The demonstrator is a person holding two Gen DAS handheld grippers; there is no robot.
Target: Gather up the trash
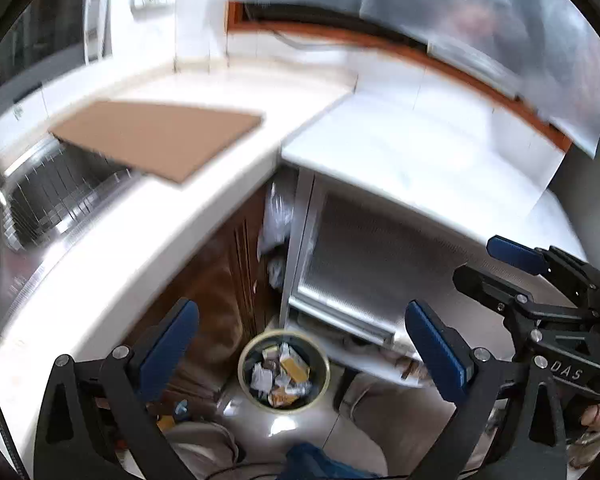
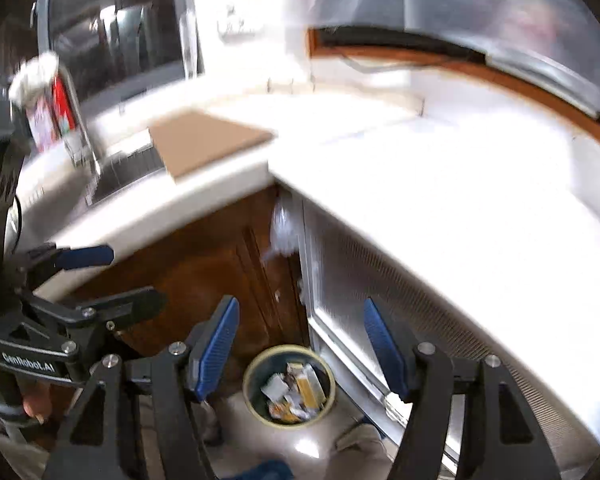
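Trash (image 1: 285,376) heaped in upright, upward-mouthed bin (image 1: 243,364); both tools (image 1: 302,344) (image 2: 302,346) spread, empty above.

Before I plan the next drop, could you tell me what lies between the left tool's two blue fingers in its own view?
In the left wrist view, the round trash bin full of wrappers on the floor; the open left tool holds nothing.

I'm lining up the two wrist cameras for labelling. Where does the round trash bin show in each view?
Left wrist: the trash bin sits low, just left of centre, on the floor, framed between the open left gripper fingers.
Right wrist: the bin is low centre, between the open right gripper fingers.
Shared landmark: the brown board on the white counter beside the sink.
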